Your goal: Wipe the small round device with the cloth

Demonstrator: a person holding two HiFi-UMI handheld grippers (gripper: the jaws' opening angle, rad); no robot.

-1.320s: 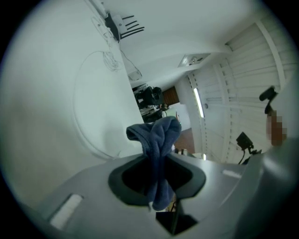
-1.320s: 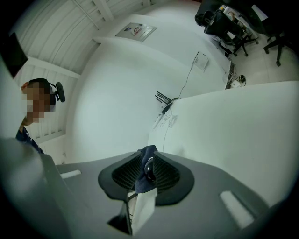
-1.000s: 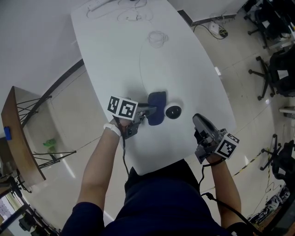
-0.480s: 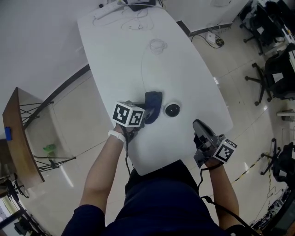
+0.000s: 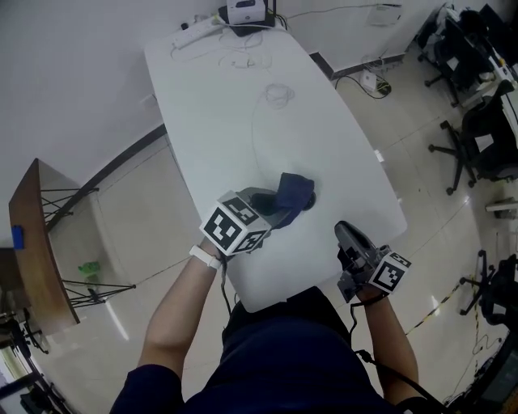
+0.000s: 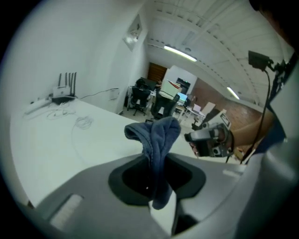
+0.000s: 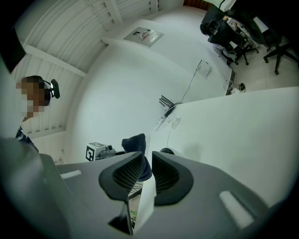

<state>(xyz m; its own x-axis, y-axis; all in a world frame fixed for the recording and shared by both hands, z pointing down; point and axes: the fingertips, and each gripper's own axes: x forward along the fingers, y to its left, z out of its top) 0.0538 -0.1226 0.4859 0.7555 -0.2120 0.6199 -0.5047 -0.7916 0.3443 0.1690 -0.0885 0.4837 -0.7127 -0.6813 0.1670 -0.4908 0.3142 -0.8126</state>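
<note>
My left gripper is shut on a dark blue cloth, pinched between its jaws. The cloth lies over the small round black device, of which only a dark edge shows beside the cloth in the head view. From the right gripper view the device peeks out just right of the cloth. My right gripper hovers near the table's front right edge, apart from the device. Its jaws stand a narrow gap apart with nothing between them.
The white table narrows toward me. A thin coiled cable lies further back. A router and power strip sit at the far end. A wooden rack stands left, office chairs right.
The left gripper has carried the cloth rightward from beside the device to over it, so the device is now mostly covered. The right gripper has barely moved.
</note>
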